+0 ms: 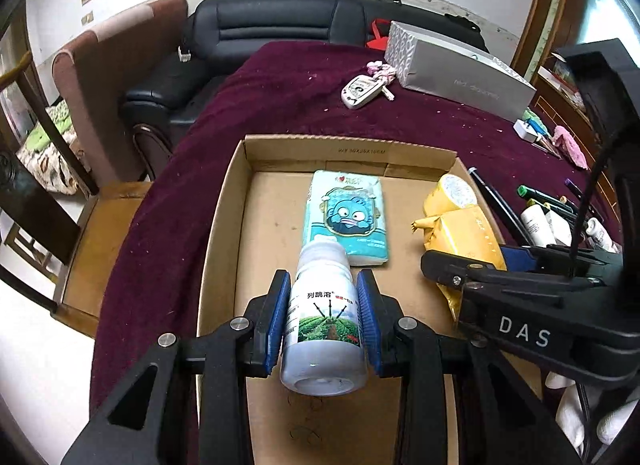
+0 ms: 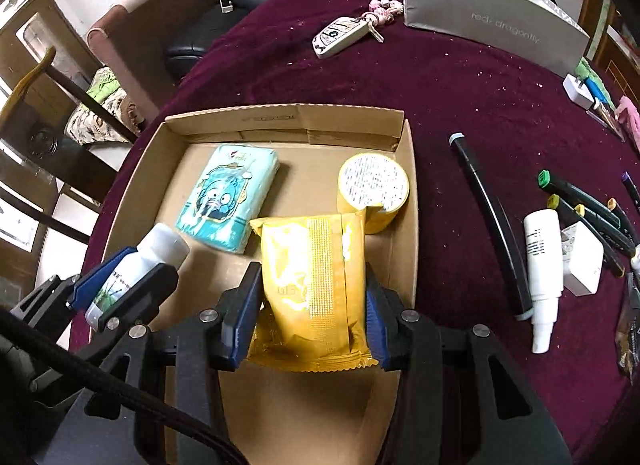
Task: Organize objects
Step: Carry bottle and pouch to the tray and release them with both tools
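Over the cardboard box [image 2: 408, 201], the left gripper [image 1: 323, 313] clamps a white pesticide bottle [image 1: 324, 329] and the right gripper [image 2: 310, 305] pinches a yellow snack packet [image 2: 312, 277]; each should be lowered into bare floor clear of the tissue pack [image 2: 228, 201] before release.

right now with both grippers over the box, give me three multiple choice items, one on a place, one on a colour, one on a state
1. Where does the blue tissue pack lie?
A. inside the cardboard box
B. on the cloth
C. on the sofa

2. What colour is the packet in the right gripper?
A. green
B. yellow
C. red

3. What is the left gripper doing?
A. hanging open
B. gripping a marker
C. shut on the white bottle

Key: 1 A, it rests on the box floor; 2 B, its wrapper is yellow; 3 C, both pads press the bottle's sides.
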Demonstrator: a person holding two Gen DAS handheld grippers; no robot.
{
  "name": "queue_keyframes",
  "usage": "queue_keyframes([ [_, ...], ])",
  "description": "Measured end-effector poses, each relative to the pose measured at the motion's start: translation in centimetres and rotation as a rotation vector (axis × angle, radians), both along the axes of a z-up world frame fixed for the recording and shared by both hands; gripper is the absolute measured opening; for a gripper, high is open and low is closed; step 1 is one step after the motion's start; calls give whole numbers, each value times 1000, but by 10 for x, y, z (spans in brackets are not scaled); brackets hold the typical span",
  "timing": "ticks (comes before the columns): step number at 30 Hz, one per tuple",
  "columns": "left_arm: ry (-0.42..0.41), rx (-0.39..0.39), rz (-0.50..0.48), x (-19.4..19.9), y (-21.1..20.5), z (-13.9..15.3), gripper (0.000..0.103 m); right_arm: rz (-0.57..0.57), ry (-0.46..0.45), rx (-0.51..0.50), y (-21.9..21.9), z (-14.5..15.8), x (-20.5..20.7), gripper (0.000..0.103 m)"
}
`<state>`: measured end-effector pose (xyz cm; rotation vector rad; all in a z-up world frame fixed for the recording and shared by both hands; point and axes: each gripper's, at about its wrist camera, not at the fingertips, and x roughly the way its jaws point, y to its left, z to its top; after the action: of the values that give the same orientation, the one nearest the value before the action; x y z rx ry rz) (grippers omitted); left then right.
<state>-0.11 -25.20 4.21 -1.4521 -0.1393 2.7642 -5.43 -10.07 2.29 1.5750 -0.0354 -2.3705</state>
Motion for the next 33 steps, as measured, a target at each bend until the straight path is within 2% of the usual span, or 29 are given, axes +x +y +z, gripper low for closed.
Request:
queue_keyframes([
  [6,-27,44,22,-2,-9,-10,30,4,3,19,-7,-6,-1,45],
  [12,-22,102,28,-1,-16,-6,30,-3,-7,24,-9,-13,-2,46],
  [16,-2,152,36,1,-20,2,31,-6,-16,-18,-5,-12,-3,53],
  [17,2,162,39,2,-21,4,33,-8,-19,-27,-5,-12,-3,56],
  [20,21,196,37,6,-23,12,41,-14,-8,-32,-1,-10,-3,57],
  [22,34,202,38,9,-23,20,44,-12,9,-34,1,-5,0,57],
  [26,58,202,41,20,-19,35,45,-1,70,-32,6,13,13,57],
  [33,110,206,50,47,-3,59,45,-6,245,-5,37,58,59,59],
])
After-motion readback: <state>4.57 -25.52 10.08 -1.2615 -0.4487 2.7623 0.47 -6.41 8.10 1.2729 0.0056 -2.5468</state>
